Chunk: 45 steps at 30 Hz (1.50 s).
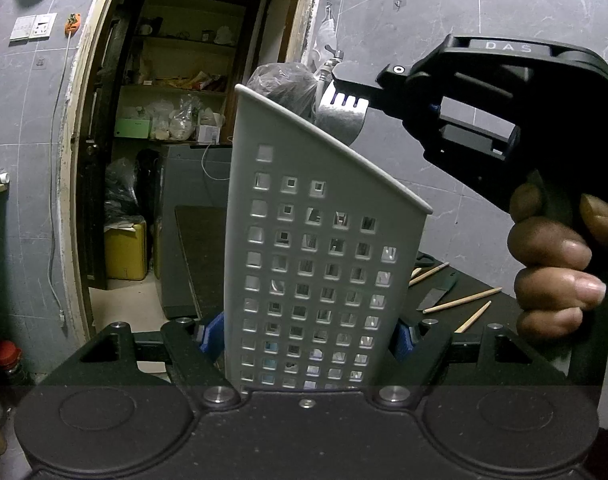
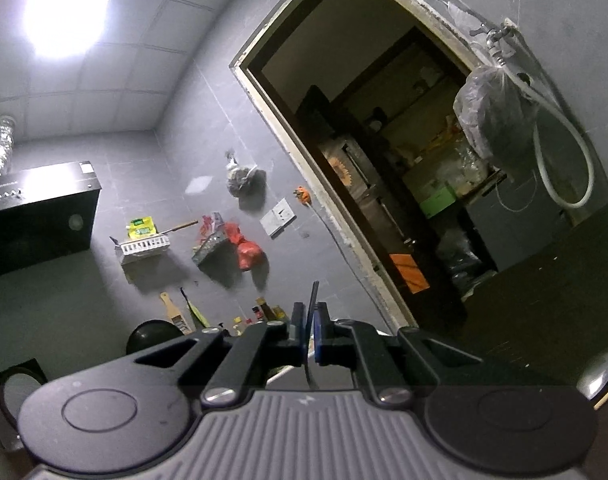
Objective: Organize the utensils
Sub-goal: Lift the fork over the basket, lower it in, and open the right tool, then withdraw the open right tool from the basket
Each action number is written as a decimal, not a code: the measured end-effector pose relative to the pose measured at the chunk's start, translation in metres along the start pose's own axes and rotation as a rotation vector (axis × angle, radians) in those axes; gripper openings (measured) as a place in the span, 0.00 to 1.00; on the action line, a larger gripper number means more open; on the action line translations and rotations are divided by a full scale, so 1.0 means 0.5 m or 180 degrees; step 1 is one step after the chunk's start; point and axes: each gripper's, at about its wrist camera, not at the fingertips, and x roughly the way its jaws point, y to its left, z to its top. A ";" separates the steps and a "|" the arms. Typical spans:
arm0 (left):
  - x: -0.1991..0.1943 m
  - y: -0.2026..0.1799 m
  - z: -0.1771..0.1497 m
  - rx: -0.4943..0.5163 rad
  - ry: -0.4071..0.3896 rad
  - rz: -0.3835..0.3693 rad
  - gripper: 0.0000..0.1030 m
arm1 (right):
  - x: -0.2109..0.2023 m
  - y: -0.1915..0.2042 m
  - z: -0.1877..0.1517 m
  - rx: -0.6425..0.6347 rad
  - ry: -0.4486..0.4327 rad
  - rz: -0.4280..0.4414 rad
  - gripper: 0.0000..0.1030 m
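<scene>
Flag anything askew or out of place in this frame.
Loose chopsticks and a dark utensil lie scattered at odd angles on the black counter, behind the white caddy the left gripper clamps. The right gripper holds a fork by its tines, above the caddy's rim.

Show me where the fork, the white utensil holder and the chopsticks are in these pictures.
fork (image 1: 340, 116): left wrist view, on its shiny head below the tines.
white utensil holder (image 1: 324, 240): left wrist view, on its perforated front wall.
chopsticks (image 1: 462, 300): left wrist view, on one stick's middle.
</scene>
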 end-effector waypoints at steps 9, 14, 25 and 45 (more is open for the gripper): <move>0.000 0.001 0.000 0.0002 0.0000 0.0001 0.76 | -0.005 0.022 -0.004 -0.0343 0.0051 -0.0105 0.14; 0.000 0.000 0.000 0.0001 0.0000 0.0000 0.76 | -0.006 0.027 -0.006 -0.0374 0.0053 -0.0182 0.23; 0.000 0.001 0.000 0.0001 0.0000 -0.0001 0.76 | -0.029 0.067 -0.009 -0.0853 -0.0149 -0.0290 0.61; 0.000 0.002 0.000 0.0005 0.0002 0.0004 0.76 | -0.162 -0.045 0.024 -0.0452 -0.0601 -0.1550 1.00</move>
